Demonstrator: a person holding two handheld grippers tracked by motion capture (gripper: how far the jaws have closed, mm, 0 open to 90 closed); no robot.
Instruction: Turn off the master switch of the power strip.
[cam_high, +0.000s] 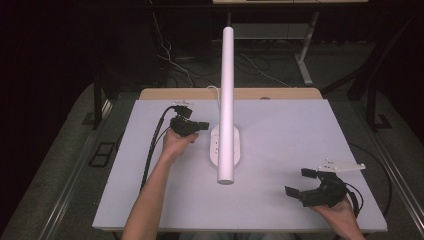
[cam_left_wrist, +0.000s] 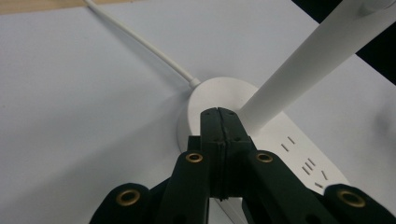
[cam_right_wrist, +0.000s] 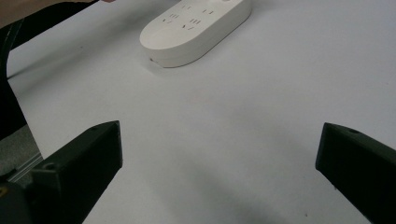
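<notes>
White tabletop (cam_high: 300, 150): power strip (cam_high: 225, 147) central. Left gripper (cam_high: 200, 125), jaws pressed together and empty, beside it; right gripper (cam_high: 305, 182) spread wide, well apart. No plug visibly seated yet.

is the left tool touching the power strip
Cannot tell. In the left gripper view the shut left tool overlaps the power strip beside the white pole, but neither contact nor a gap shows plainly.

White pole (cam_high: 227, 100) hides power strip (cam_high: 216, 145) – partly
</notes>
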